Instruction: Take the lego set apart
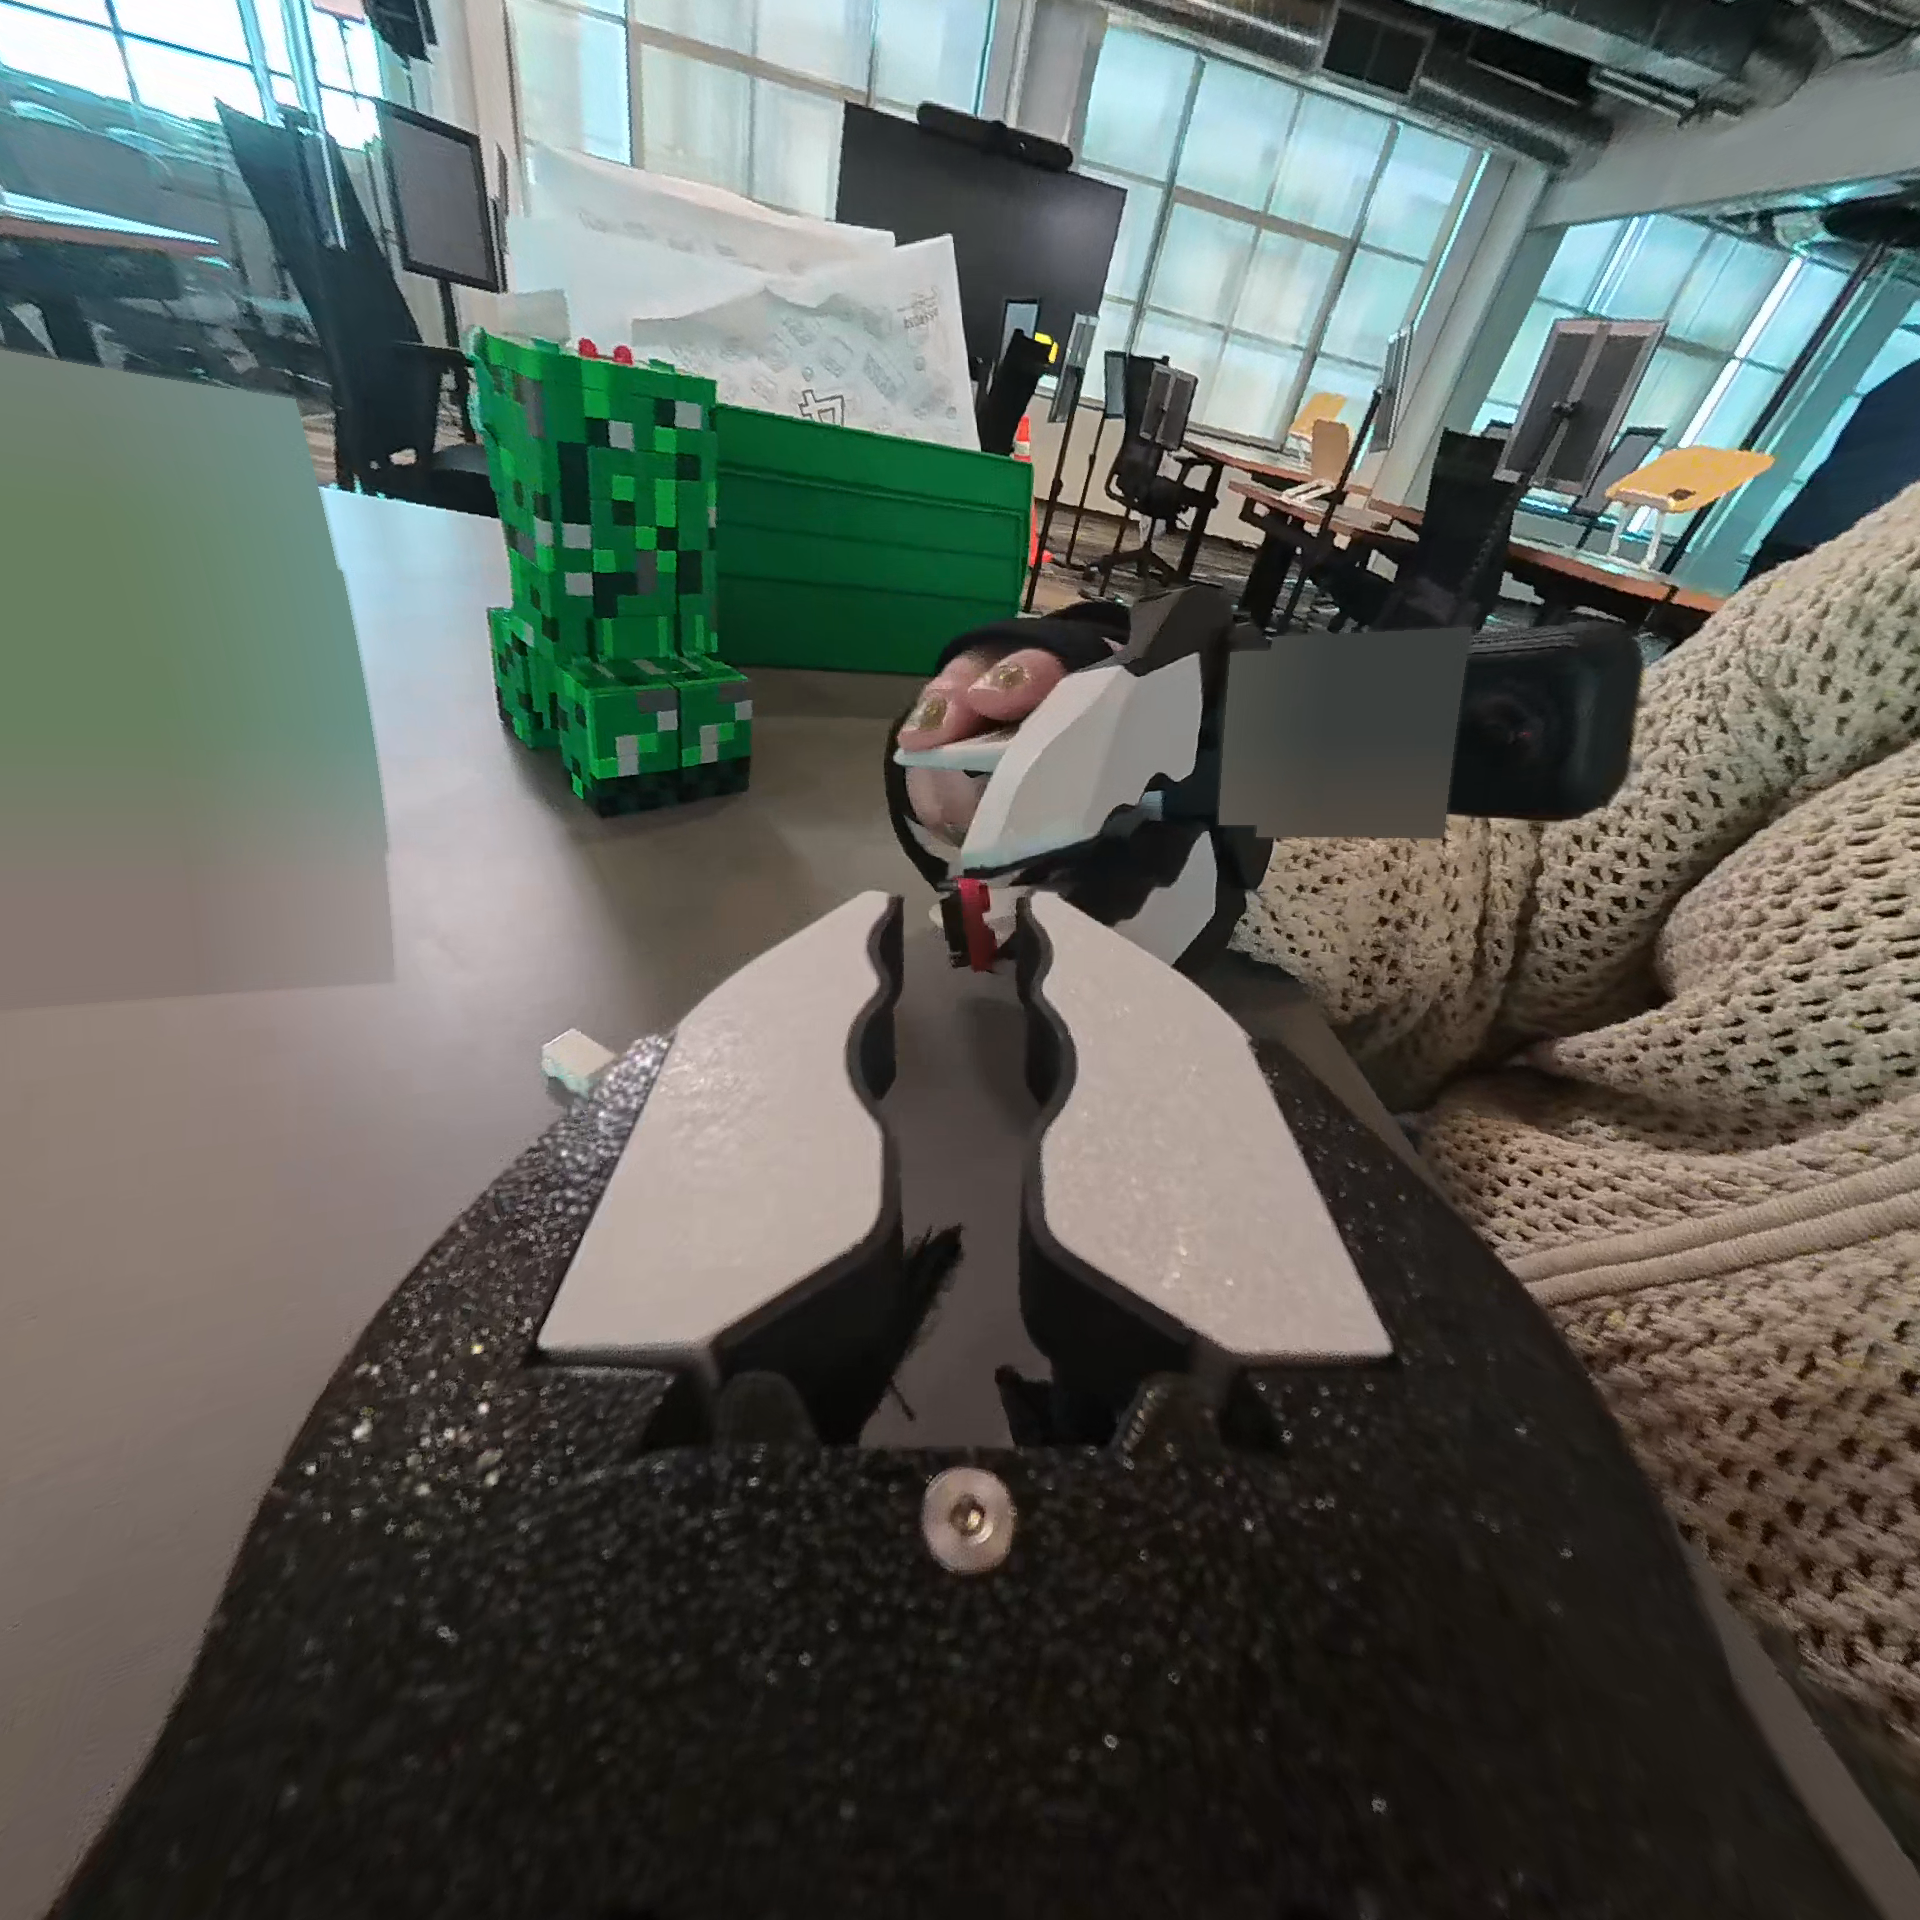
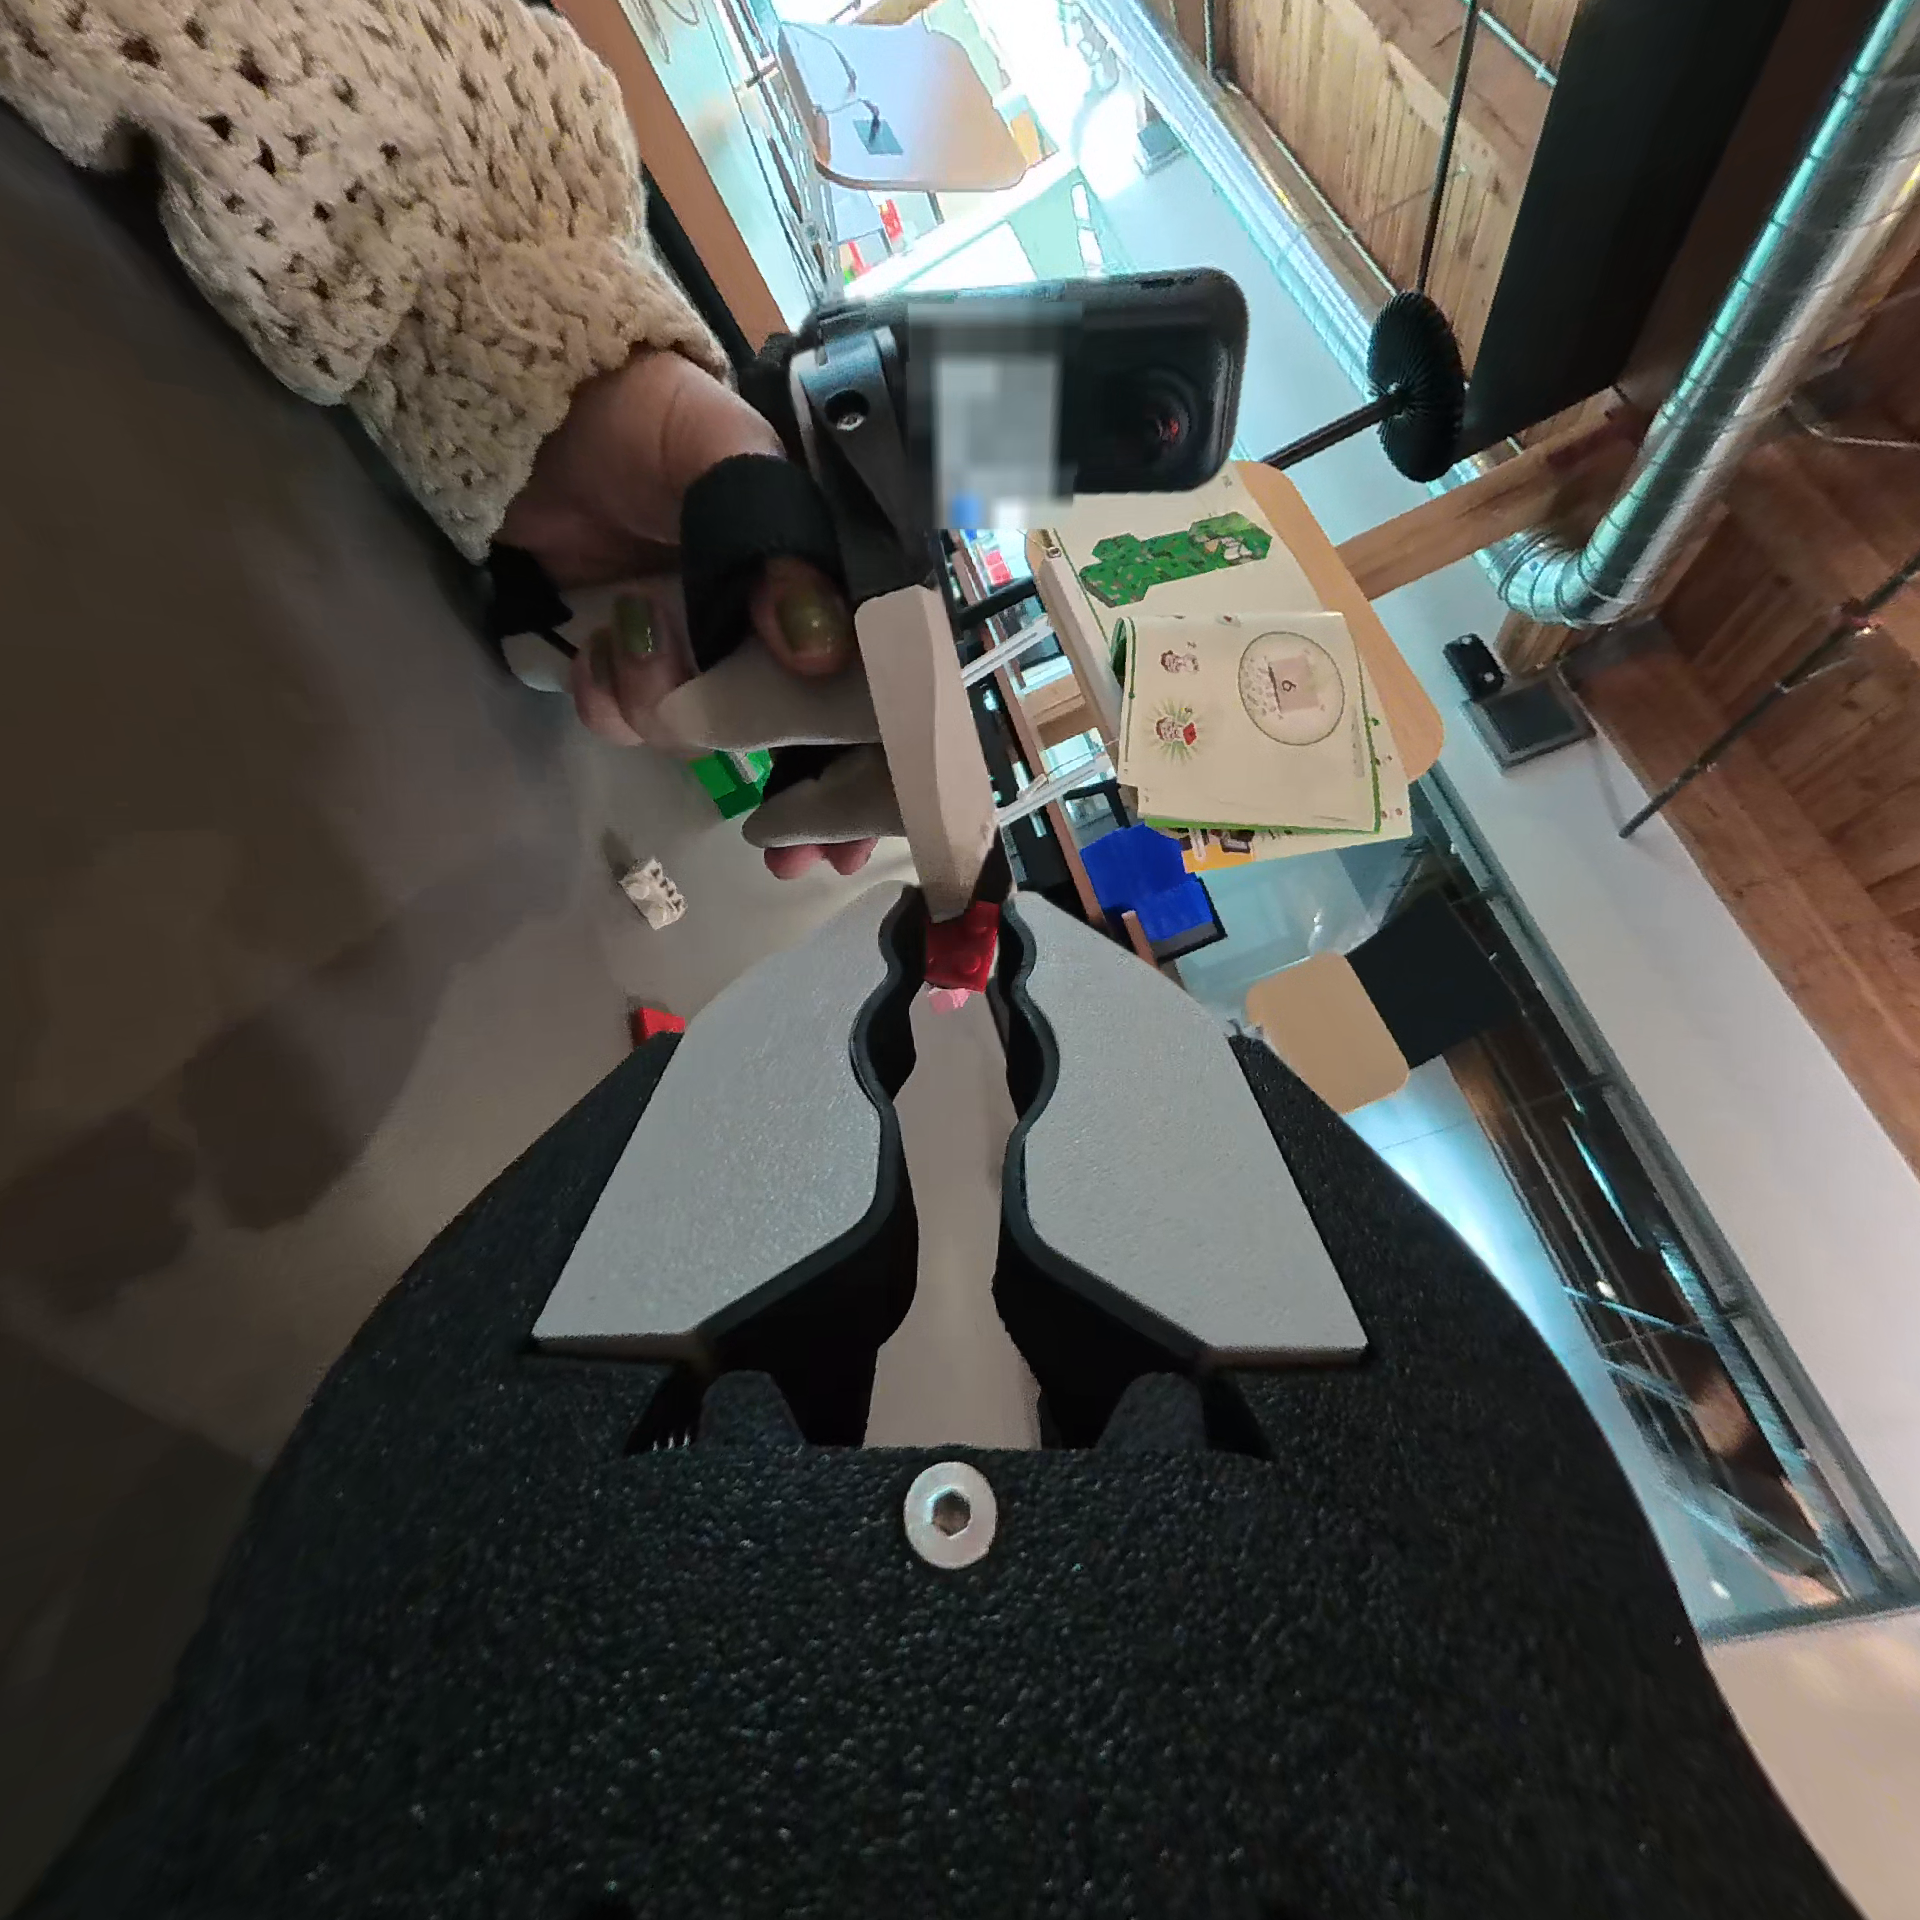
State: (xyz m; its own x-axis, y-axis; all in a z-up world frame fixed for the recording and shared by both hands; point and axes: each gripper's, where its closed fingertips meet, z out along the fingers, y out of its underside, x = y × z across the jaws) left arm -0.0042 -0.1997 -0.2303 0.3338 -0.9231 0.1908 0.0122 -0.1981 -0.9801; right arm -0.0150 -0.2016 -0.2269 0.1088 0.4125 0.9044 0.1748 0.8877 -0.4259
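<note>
Left gripper [image 1: 961, 914]: jaws narrowly parted, grip unclear; left hand [image 2: 644, 520] wraps its handle.
Right gripper [image 2: 958, 935]: clamped on red piece [image 2: 961, 951], meeting the left's tips from 1 o'clock; right hand [image 1: 977, 696] squeezing.

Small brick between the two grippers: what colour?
Red brick, with a pale pink bit beneath it; clearest in the right wrist view.

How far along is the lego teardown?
Early. Done: a small white brick and a small red brick lie loose on the grey table. In hand: right claw pinches a small red studded piece; left claw flanks it, grip unclear. Left: the tall green pixel-patterned lego figure stands mostly assembled.
</note>
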